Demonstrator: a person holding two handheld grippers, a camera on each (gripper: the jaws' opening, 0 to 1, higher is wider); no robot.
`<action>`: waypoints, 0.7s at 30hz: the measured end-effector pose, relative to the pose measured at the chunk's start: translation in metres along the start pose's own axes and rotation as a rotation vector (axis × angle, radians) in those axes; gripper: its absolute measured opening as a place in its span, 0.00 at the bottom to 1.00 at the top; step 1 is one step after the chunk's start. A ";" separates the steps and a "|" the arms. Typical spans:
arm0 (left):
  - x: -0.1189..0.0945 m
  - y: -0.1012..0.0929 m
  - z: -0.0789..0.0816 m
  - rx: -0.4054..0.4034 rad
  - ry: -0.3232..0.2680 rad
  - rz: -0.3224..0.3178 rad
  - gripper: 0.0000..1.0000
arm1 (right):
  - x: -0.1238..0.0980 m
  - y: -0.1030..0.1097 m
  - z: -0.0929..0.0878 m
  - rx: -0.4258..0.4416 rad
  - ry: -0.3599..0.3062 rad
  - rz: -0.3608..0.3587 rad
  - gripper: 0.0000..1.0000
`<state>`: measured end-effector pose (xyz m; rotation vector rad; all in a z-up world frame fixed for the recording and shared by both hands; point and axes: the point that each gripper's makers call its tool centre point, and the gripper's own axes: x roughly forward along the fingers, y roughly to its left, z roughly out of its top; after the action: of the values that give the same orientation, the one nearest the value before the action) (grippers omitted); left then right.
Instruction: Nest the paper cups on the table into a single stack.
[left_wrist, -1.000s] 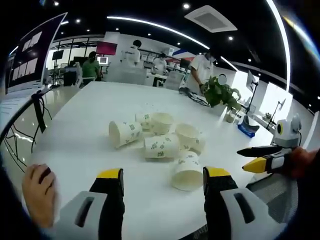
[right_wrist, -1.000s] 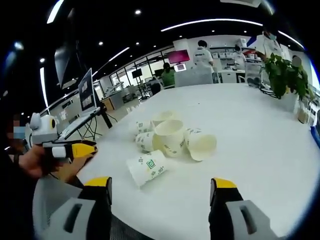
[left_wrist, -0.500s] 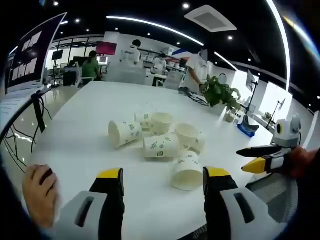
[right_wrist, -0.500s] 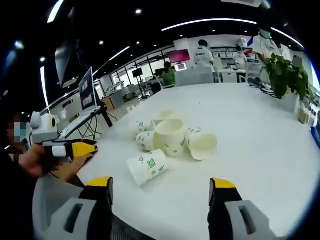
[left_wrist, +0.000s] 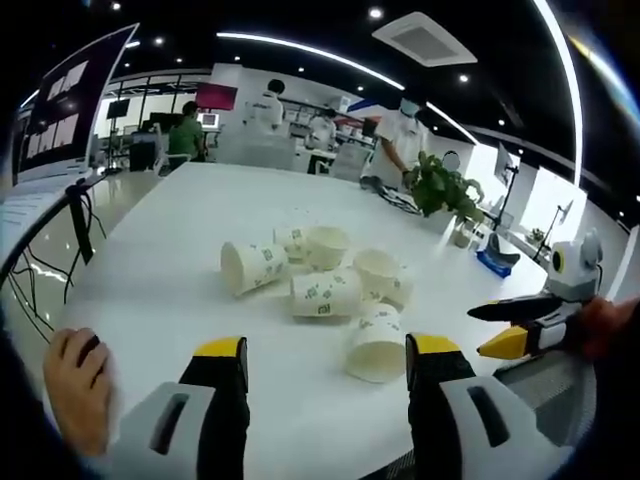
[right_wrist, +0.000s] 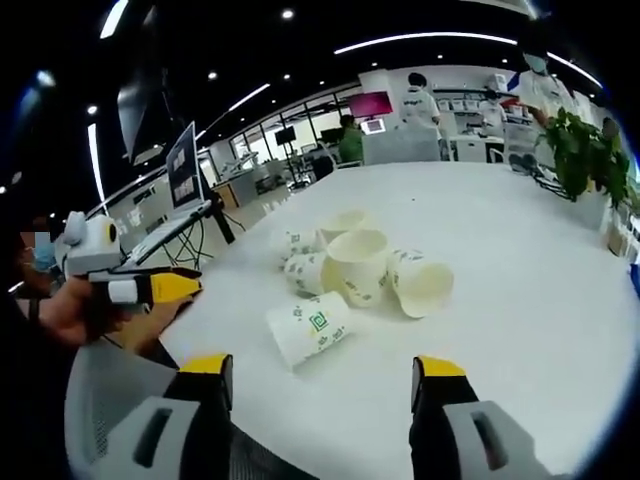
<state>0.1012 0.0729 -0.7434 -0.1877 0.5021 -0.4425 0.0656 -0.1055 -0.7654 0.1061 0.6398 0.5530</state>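
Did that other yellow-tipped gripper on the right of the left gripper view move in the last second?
Yes. The right gripper has dipped slightly lower against the white table's near edge, and its fingers have spread a little wider; the paper cups lie as before.

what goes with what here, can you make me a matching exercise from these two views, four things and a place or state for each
Things
1. nearest paper cup
2. potted plant
3. left gripper
4. white table

Places or states
A. jaws wide apart, holding nothing
B. on its side, open mouth toward the left gripper view's camera
C. carries the loose cluster of cups
D. standing near the table's far right edge

Pairs: 1-B, 2-D, 3-A, 4-C
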 end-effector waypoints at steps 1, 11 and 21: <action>0.000 0.000 0.000 -0.001 -0.001 0.001 0.63 | 0.002 0.001 0.000 0.003 0.001 0.002 0.73; -0.001 0.000 0.002 0.010 -0.012 0.001 0.64 | 0.039 0.009 0.002 -0.071 0.048 0.024 0.72; -0.003 -0.003 0.007 0.002 -0.026 0.005 0.63 | 0.066 0.023 -0.003 -0.100 0.104 0.060 0.73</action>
<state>0.1010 0.0716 -0.7352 -0.1897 0.4762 -0.4352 0.0975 -0.0516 -0.7970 0.0023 0.7108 0.6503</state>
